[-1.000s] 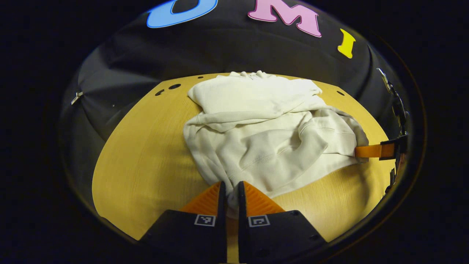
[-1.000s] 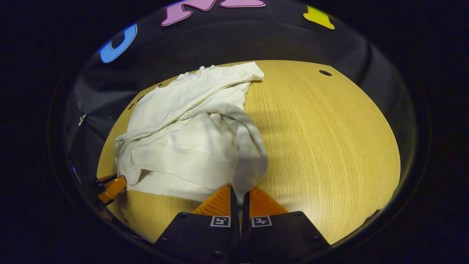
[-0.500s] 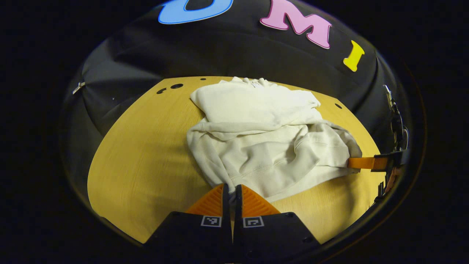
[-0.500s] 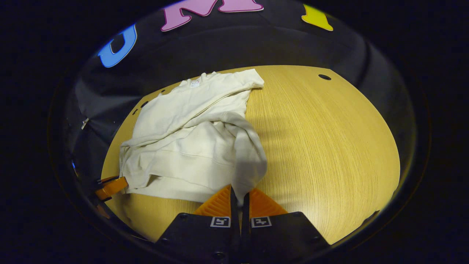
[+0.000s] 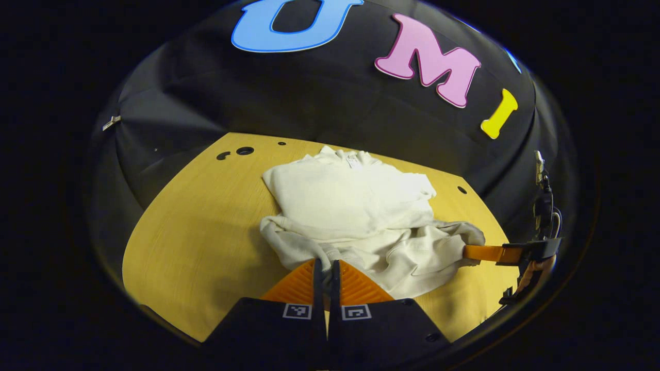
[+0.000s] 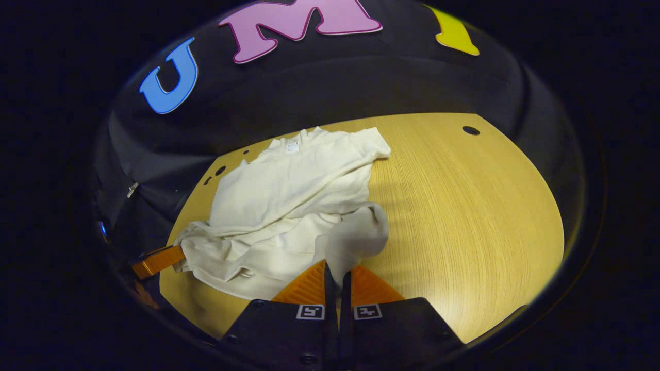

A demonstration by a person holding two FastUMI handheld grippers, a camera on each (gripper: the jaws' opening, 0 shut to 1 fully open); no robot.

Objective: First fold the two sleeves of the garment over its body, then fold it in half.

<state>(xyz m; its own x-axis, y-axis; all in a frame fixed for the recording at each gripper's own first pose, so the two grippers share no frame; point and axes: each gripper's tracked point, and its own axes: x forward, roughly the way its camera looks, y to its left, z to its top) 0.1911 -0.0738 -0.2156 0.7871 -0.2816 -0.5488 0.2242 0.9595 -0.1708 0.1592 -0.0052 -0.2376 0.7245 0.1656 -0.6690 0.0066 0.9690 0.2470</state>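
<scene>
My left gripper (image 5: 324, 268) clenches the cream sweatshirt's (image 5: 350, 206) near hem, my right gripper (image 6: 337, 273) pinches its other near corner, lifted. Beyond, the sweatshirt lies bunched on the wooden counter (image 6: 464, 206), neckline farthest.

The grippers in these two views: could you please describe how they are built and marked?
Each gripper, left and right, has two wedge-shaped, ribbed fingers on black blocky mounts. Each mount bears a small square black-and-white marker. Seen from the left gripper view, the right gripper's fingers look long and flat, with dark hardware and a cable behind them.
</scene>
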